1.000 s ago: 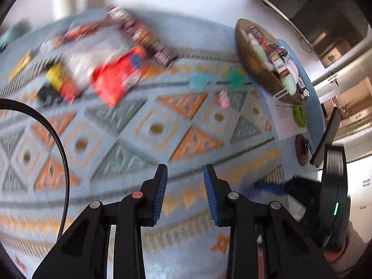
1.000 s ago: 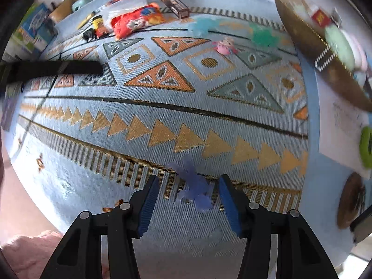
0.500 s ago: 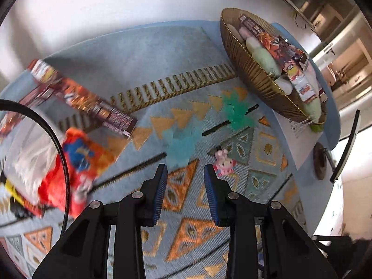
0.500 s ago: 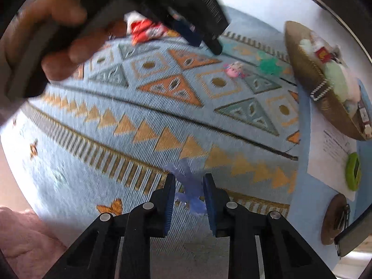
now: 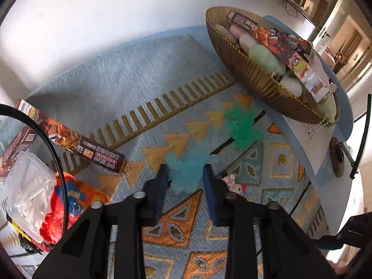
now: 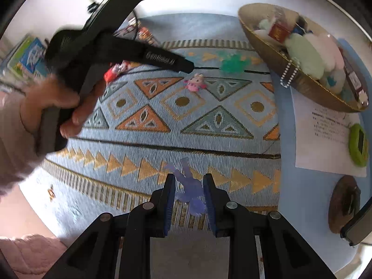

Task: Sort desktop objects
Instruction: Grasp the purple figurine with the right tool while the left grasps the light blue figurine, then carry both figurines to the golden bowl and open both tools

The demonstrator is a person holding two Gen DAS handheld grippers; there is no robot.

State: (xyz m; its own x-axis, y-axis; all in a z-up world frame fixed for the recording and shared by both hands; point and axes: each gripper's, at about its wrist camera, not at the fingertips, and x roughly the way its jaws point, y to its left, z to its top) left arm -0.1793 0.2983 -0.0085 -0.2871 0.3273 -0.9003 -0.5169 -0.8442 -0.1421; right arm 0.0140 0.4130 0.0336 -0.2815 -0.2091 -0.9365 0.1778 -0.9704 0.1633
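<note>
In the left wrist view my left gripper (image 5: 186, 174) stands open around a light blue soft toy (image 5: 187, 168) on the patterned mat; the pads flank it without clear contact. A green soft toy (image 5: 243, 125) lies beyond it and a small pink doll (image 5: 234, 184) just right. In the right wrist view my right gripper (image 6: 188, 186) is shut on a purple soft toy (image 6: 191, 191), held just above the mat. The left gripper's body (image 6: 130, 53) and the hand holding it fill the upper left there.
A gold ribbed basket (image 5: 260, 81) with plush items and card boxes stands at the far right. Long card boxes (image 5: 76, 141), a clear plastic box (image 5: 25, 186) and a red snack bag (image 5: 69, 207) lie left. A paper sheet (image 6: 323, 137), green ring (image 6: 359, 141) and brown coaster (image 6: 344, 200) lie right.
My left gripper has swept across the mat to the far side and come down around the light blue toy. My right gripper closed on the purple toy and holds it.
</note>
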